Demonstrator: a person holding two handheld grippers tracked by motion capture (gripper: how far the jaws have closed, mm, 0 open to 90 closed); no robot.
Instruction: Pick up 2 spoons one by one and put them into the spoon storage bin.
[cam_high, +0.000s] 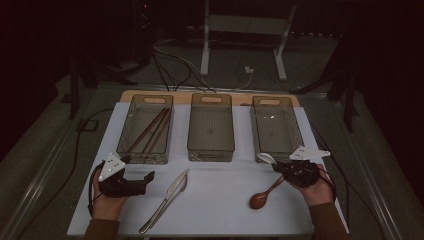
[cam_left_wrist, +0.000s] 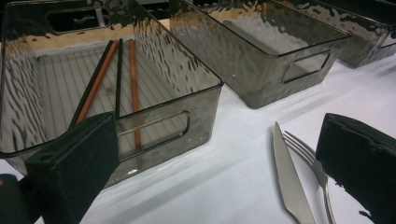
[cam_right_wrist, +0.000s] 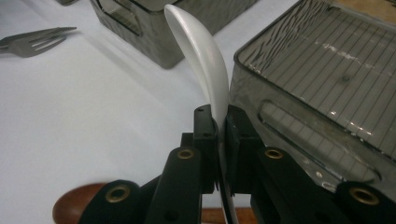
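While the white spoon (cam_right_wrist: 201, 60) is clamped by its handle in the shut right hand-held gripper (cam_high: 283, 166), its bowl is held just off the right bin (cam_high: 276, 129) at 6 o'clock. A wooden spoon (cam_high: 263, 196) lies below. The left hand-held gripper (cam_high: 150, 177) is open, empty, at 9 o'clock of the knife (cam_high: 166, 199).

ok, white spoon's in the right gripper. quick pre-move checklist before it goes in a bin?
1. Right gripper shut on the white spoon: ok.
2. Spoon off the table, bowl end up: ok.
3. Right bin holds nothing, room for the spoon: ok.
4. Wooden spoon lies on the table below the right gripper, apart from the white one: ok.
5. Left gripper open, near the knife, off the path: ok.
6. How firm the grip is: cannot tell.
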